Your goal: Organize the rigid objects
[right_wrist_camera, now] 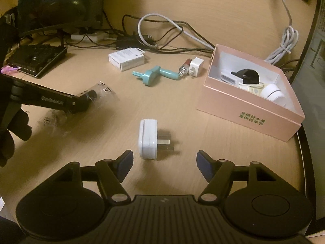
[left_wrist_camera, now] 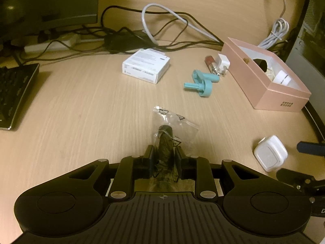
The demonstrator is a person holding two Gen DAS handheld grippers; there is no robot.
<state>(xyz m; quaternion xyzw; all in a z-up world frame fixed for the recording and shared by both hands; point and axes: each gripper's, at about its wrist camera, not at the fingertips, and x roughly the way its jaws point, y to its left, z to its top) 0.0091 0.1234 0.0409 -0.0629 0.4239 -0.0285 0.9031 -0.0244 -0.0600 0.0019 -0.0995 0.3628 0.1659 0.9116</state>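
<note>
Left gripper (left_wrist_camera: pixel 164 158) clenched on a crinkly bagged black part (left_wrist_camera: pixel 165 140) — slippery film; right gripper (right_wrist_camera: pixel 164 158) released near the white plug adapter (right_wrist_camera: pixel 147 139) — light, rigid, best pinched across its flat sides.

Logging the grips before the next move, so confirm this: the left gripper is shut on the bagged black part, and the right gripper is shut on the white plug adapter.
Half right. The left gripper is shut on the bagged black part. The right gripper is not shut on the white plug adapter: the right wrist view shows its jaws open, with the adapter lying on the desk just ahead of them, untouched.
</note>
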